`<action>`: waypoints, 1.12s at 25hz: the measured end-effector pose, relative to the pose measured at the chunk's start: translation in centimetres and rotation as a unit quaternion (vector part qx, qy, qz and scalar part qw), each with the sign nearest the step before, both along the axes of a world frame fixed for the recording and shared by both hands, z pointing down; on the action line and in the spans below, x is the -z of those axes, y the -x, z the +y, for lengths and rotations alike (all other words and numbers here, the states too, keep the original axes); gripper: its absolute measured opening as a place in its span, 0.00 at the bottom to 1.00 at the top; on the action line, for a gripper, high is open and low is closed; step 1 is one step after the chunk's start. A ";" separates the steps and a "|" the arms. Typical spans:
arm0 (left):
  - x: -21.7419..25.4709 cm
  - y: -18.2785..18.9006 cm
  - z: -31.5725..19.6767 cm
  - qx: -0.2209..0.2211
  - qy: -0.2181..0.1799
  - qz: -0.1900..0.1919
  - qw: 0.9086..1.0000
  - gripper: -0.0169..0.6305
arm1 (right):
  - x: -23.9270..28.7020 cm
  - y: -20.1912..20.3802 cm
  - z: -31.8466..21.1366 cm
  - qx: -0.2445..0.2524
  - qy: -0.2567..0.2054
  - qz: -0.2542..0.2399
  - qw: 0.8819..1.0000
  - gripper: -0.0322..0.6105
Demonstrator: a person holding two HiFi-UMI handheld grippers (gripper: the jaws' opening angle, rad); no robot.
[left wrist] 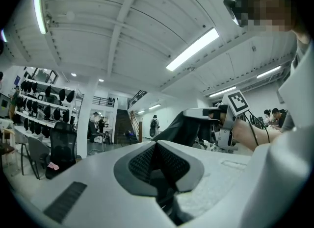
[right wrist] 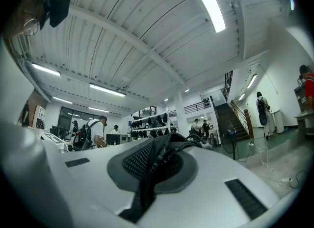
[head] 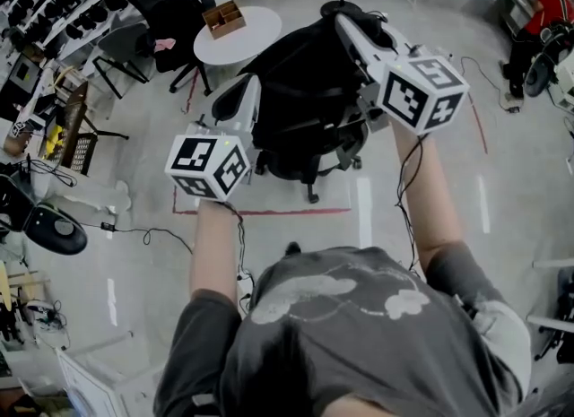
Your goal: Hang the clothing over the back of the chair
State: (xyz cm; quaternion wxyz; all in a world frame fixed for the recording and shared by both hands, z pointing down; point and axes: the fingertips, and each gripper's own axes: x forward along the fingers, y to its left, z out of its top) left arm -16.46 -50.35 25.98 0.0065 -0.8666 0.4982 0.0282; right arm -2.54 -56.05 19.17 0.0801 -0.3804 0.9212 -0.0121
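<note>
Black clothing [head: 300, 74] between right gripper [right wrist: 156, 156] jaws

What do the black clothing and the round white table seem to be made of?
Clothing: thin, matte black fabric, perhaps synthetic; it folds and sags softly.
Round table: smooth, matte white top, perhaps laminate or painted wood; its even, plain surface leaves that open.

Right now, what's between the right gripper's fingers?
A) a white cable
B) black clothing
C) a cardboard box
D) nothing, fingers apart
B: in the right gripper view, the right gripper has its fingers shut on a fold of the black clothing, which trails down between them.
</note>
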 end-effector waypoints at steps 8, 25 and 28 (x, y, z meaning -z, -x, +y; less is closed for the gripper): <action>0.1 -3.2 4.1 0.018 -0.008 0.001 1.000 0.03 | -1.4 -2.4 4.9 0.025 -0.002 -0.003 1.000 0.04; -1.7 -9.8 16.4 0.055 -0.003 0.014 0.998 0.03 | -1.7 -7.8 19.8 0.071 -0.078 -0.003 0.994 0.04; -2.7 -10.6 17.9 0.055 0.006 0.012 0.998 0.03 | -3.4 -7.7 21.1 0.076 -0.064 -0.003 0.995 0.04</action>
